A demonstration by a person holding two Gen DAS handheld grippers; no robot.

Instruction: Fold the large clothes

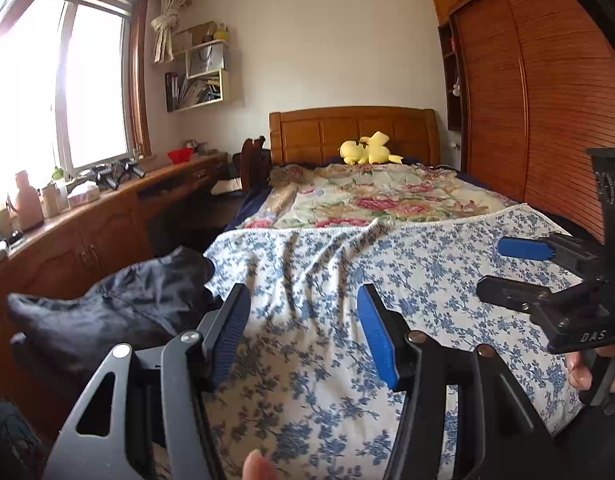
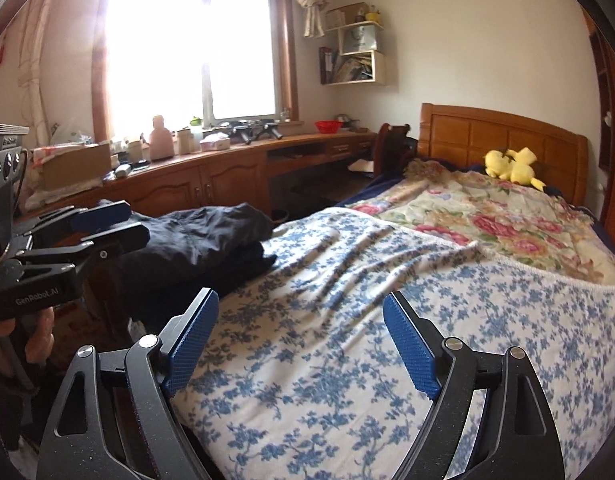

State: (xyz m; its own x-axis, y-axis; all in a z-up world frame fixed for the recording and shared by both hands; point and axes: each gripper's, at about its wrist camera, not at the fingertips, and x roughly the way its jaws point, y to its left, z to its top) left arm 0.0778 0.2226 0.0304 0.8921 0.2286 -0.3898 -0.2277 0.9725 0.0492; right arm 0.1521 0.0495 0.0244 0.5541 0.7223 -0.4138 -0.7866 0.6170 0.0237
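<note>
While the dark garment (image 2: 195, 236) lay bunched up at the near left corner of the bed (image 2: 503, 128), half hanging off the edge, nobody was touching it. It sat partly on the blue floral sheet (image 2: 327, 360), which was rumpled into ridges across the near half of the mattress. Further back a pink-flowered quilt (image 2: 487, 216) covered the rest, with a yellow plush (image 2: 509, 164) up by the headboard.

Both grippers hovered over the sheet holding nothing. The left gripper (image 1: 303, 332) had its blue pads spread wide, and so did the right gripper (image 2: 301, 344). From the right camera you could read "GenRobot.AI" on the left one's body; from the left camera the right gripper (image 1: 503, 268) showed "DAS" on its side, plus some raised letters on the upright part that I couldn't make out.

Off to the left ran a wooden counter (image 2: 235, 156) under the window (image 2: 195, 48), cluttered with bottles, a box and a red bowl (image 2: 328, 126).
</note>
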